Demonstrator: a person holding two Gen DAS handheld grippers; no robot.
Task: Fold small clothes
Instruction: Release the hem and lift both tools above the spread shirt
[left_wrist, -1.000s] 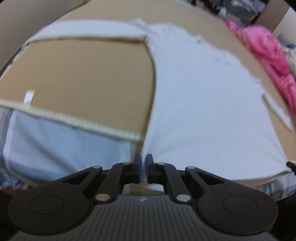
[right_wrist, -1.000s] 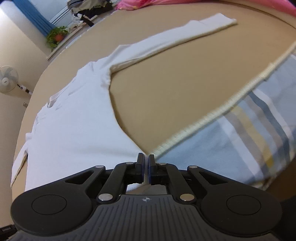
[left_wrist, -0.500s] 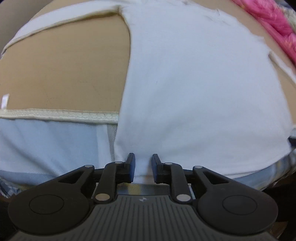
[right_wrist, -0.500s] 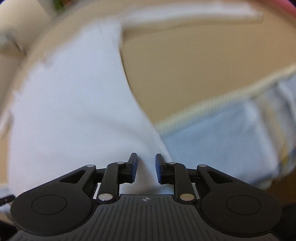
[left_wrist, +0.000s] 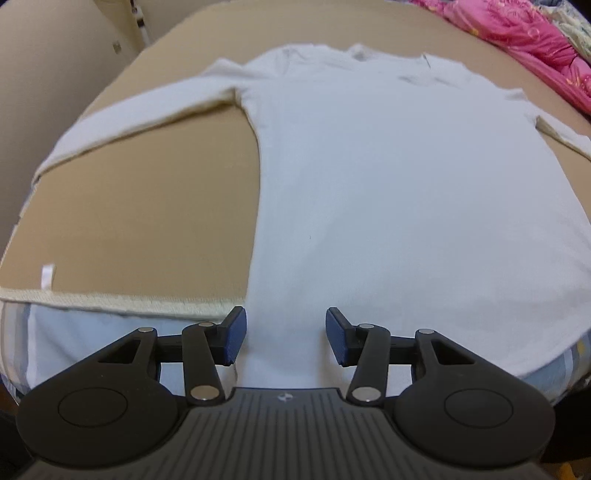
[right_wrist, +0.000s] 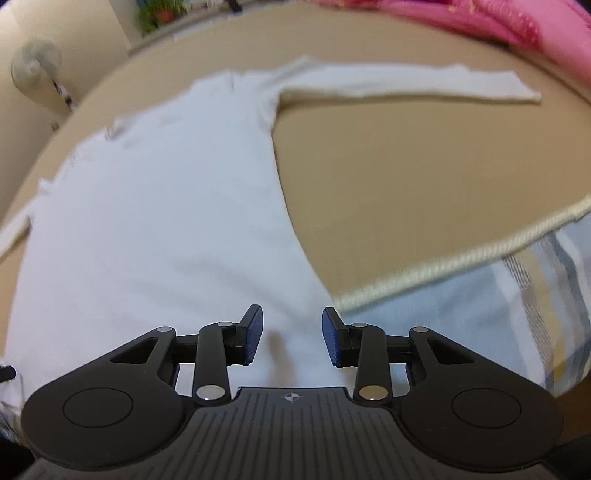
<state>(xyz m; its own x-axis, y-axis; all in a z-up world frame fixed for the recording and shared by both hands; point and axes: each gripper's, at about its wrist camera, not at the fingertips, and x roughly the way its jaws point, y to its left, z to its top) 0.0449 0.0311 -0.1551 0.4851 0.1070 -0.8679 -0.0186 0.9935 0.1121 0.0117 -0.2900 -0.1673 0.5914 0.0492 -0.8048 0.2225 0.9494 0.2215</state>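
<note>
A white long-sleeved shirt (left_wrist: 388, 192) lies flat on a tan mat (left_wrist: 155, 206), collar at the far end and both sleeves spread out. Its hem hangs over the mat's near edge. My left gripper (left_wrist: 282, 336) is open and empty, over the hem's left corner. In the right wrist view the same shirt (right_wrist: 166, 206) fills the left side, with its right sleeve (right_wrist: 406, 83) stretched across the far mat. My right gripper (right_wrist: 291, 338) is open and empty, over the hem's right corner.
The tan mat has a cream corded edge (right_wrist: 461, 258) and lies on a blue striped sheet (right_wrist: 498, 314). Pink bedding (left_wrist: 517, 33) is piled at the far right. A fan (right_wrist: 35, 66) and a potted plant (right_wrist: 159, 9) stand by the wall beyond.
Both grippers were shut at the shirt's hem corners one second ago and have opened wide, letting the hem go. The shirt now lies flat and straight.
</note>
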